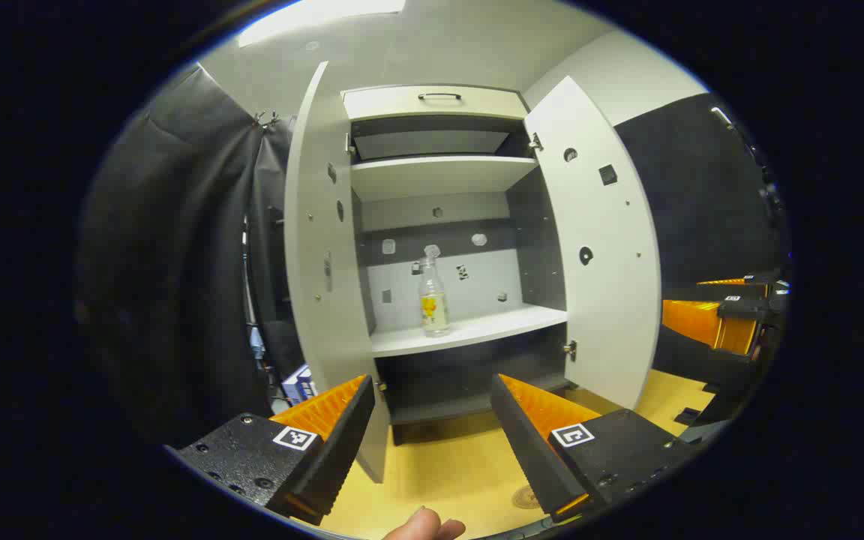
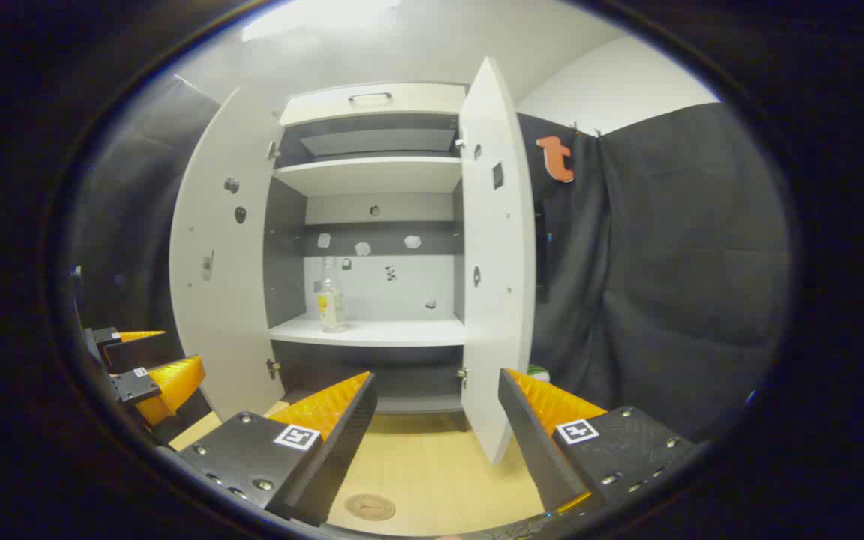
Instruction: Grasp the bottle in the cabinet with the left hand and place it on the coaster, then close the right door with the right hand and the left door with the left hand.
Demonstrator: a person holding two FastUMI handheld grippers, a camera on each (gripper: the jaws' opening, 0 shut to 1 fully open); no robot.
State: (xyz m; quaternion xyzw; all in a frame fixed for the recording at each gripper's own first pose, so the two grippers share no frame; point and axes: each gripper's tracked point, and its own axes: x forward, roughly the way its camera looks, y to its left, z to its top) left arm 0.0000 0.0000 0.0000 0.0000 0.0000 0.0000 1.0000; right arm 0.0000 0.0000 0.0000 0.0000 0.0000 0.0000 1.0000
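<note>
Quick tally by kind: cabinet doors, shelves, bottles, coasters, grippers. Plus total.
Cabinet doors: 2, left door and right door, both open
Shelves: 2, upper shelf and lower shelf
Bottles: 1, bottle upright on the lower shelf
Coasters: 1, coaster on the tabletop
Grippers: 2, left gripper and right gripper, both open
Total: 8
</note>
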